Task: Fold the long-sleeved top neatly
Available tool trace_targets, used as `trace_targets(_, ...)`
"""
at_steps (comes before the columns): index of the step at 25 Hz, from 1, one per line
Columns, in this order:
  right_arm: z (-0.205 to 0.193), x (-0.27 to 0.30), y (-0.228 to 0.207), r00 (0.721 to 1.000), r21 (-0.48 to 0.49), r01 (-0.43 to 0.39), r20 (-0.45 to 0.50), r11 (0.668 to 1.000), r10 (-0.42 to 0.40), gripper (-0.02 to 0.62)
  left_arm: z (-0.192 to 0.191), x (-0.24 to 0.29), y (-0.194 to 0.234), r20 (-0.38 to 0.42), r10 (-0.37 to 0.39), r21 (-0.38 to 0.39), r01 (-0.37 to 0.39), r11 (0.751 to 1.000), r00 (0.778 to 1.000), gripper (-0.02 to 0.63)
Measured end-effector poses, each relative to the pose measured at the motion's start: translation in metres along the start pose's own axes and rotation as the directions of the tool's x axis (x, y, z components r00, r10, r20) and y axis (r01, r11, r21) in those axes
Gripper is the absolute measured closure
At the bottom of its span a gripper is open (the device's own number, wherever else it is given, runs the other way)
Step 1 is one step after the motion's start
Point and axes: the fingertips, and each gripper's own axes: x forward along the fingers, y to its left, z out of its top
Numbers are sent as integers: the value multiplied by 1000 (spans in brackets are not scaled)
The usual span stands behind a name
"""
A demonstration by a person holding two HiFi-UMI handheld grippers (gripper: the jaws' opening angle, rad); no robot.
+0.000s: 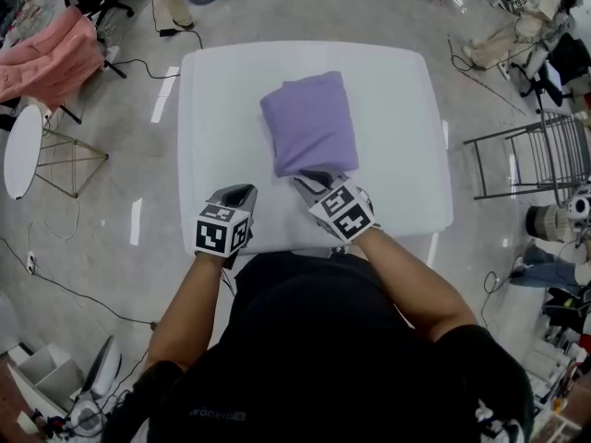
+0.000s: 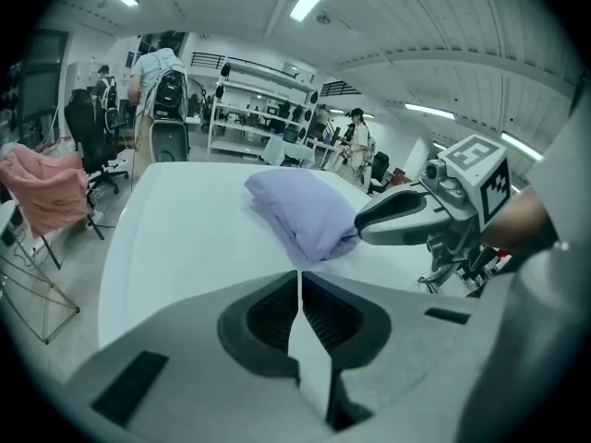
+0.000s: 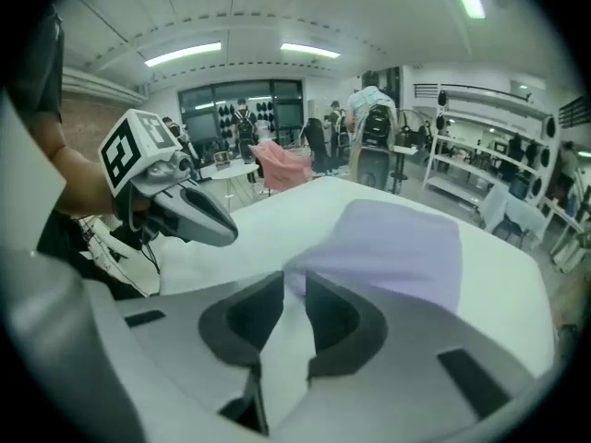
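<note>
Top (image 1: 310, 122) lilac, folded into compact rectangle, on white table (image 1: 212, 137)

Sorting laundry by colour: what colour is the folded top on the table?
The top is light purple, clearest in the head view.

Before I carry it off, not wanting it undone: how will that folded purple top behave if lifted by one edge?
Probably floppy: the top is soft cloth in rounded folds, so its layers would likely droop apart. It looks light. Pushed, it would probably slide on the smooth table.
</note>
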Motion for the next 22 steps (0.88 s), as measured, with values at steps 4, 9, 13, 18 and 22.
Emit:
trace_targets(4, -41, -25, -50, 984, 29, 172, -45, 985, -171, 520, 5, 8, -4, 11, -6, 32, 6, 999, 1000, 598)
trace_targets(9, -100, -54, -108, 914, -16, 374, -163, 927, -371, 492, 11, 33, -10, -16, -37, 51, 38, 998, 999, 564)
trace_targets(13, -119, -54, -125, 895, -81, 386, -207, 919, -394, 483, 5, 58, -19, -84, -57, 83, 64, 994, 995, 508)
trace_targets(18, -127, -31, -120, 897, -184, 327, -249, 927, -366, 476, 1, 78, -22, -100, -37, 114, 49, 992, 994, 508)
trace_targets(22, -123, -38, -123, 898, -152, 361, -210, 920, -387, 566, 5, 80, -25, -82, -38, 113, 47, 992, 996, 582)
